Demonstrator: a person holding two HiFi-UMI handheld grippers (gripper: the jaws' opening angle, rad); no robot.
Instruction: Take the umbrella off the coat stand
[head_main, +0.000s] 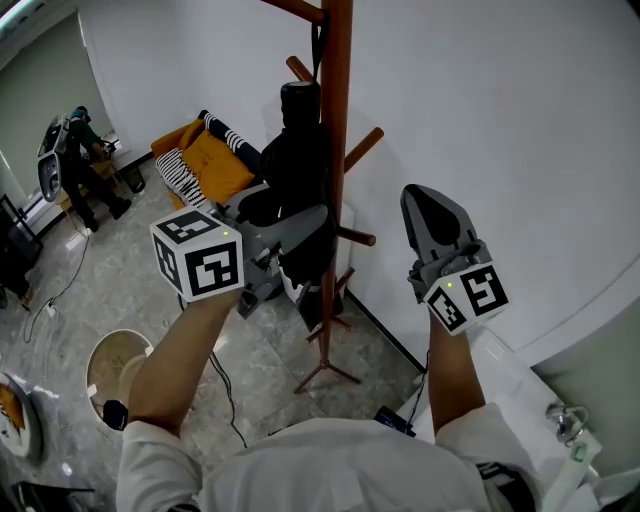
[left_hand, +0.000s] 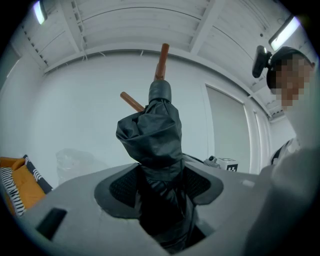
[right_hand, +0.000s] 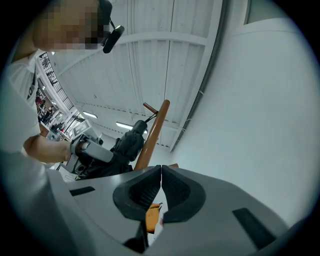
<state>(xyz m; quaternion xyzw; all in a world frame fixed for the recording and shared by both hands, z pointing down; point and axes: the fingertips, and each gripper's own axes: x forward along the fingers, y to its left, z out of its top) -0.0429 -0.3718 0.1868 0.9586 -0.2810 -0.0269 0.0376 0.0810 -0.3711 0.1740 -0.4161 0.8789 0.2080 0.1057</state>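
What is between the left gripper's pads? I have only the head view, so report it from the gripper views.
Observer: In the left gripper view, the black umbrella fills the gap of the left gripper, and both pads lie against its fabric.
Operator: Now report the right gripper's jaws.
Observer: In the right gripper view, the right gripper is shut, with its jaws together and nothing between them.

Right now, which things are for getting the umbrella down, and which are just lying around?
For the job:
umbrella
coat stand
left claw, around the umbrella

Just lying around:
orange couch
round bin
floor cable
right claw, shut and empty
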